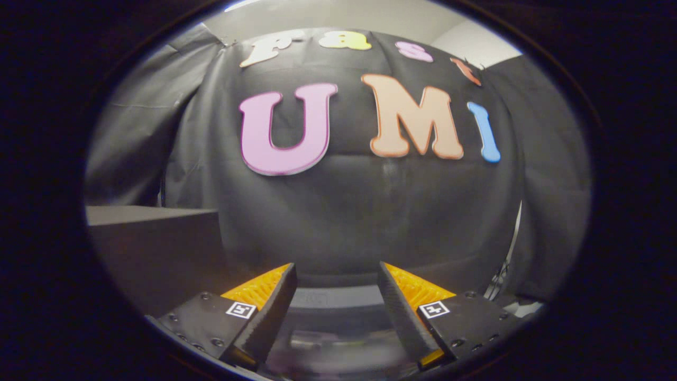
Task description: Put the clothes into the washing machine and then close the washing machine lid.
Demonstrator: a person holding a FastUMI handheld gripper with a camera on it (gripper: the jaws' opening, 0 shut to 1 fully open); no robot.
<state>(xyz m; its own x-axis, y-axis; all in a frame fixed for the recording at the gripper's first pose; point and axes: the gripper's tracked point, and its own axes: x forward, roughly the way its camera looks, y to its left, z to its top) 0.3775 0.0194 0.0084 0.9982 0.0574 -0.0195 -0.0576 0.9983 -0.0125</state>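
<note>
Just below and between the fingers lies the washing machine (pixel 330 317), its glossy lid blurred; the tool (pixel 337 275) hangs above it, spread open and holding nothing.

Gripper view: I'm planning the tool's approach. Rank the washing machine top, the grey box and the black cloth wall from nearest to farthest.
The tool is open, holding nothing.
1. Washing machine top, between and just beyond the fingers.
2. Grey box, off to the left.
3. Black cloth wall, straight ahead, behind both.

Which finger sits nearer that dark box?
The left finger of the open hand-held gripper; the dark box rises beside it, while cables hang beyond the other.
</note>
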